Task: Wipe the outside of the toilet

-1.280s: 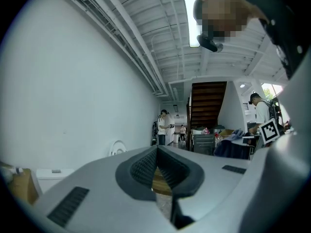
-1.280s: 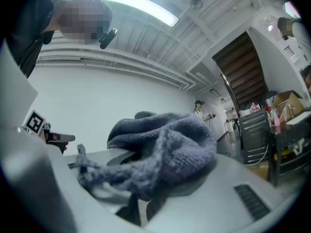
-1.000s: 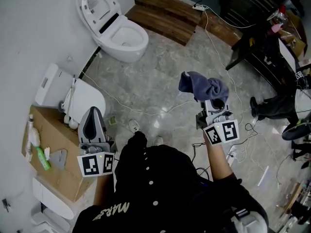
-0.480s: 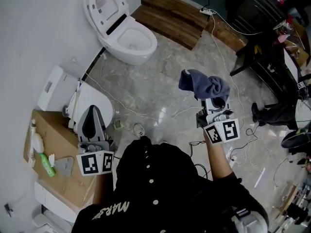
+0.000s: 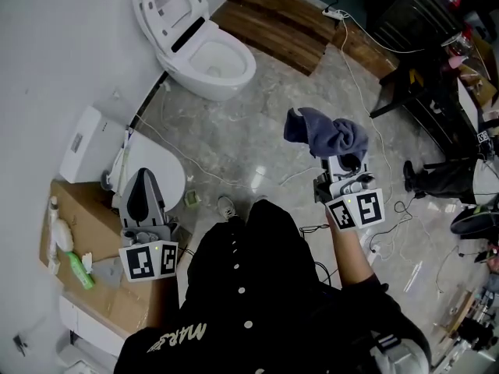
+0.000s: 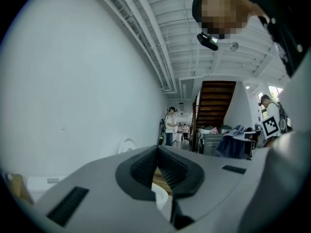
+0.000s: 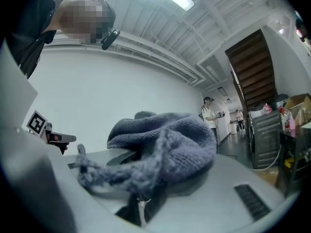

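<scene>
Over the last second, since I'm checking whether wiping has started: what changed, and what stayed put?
Only the viewpoint shifted: in the head view the toilet sits further right and the cardboard box lower, as if the person stepped forward. Nothing was grabbed or released. The right gripper stays shut on the blue cloth, clear of the toilet; the left gripper stays shut and empty.

Beneath me the grey marble floor carries the white toilet, wooden steps, a cardboard box — and loose cables
</scene>
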Available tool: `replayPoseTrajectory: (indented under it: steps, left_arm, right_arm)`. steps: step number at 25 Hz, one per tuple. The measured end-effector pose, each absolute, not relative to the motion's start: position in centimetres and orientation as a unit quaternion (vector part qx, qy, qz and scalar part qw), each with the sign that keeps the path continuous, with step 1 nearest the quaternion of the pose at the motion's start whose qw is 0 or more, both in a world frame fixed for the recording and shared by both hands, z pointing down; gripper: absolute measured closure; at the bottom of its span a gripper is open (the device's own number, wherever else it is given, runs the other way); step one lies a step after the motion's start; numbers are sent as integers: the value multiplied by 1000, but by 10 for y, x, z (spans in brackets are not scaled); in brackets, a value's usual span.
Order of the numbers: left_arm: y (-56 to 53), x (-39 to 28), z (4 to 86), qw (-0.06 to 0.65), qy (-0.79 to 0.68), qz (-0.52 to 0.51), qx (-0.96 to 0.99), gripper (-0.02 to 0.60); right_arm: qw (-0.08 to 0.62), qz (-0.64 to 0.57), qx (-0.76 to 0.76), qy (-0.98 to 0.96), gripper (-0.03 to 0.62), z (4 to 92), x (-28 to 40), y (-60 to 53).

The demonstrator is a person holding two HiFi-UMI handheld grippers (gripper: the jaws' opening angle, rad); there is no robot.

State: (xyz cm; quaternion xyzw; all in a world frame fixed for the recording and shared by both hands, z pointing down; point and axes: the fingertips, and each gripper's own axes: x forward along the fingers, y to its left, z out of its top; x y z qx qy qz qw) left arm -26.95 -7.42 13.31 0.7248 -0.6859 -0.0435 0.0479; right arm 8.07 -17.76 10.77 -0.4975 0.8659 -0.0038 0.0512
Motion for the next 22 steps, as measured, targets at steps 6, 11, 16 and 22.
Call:
replayPoseTrajectory:
  steps: [6,11,16,22]
  left_arm:
    - [-90,-268,139,56,-693,-40,718,571]
    - [-109,-258,136,54,-701,-37,710,571]
    - [-132,-244,131,49,-711,-35,701,571]
    - [-159,-219,129,42,-720,-21,692,571]
  right_arm:
    - [47,-9,-492,869,493,114,79,-201]
    - [44,-12,-478,877,493,117,82,-227]
    - [46,-14,-466,883,493,117,94,-259]
    - [48,-20,-448,893,493,124,109,-298]
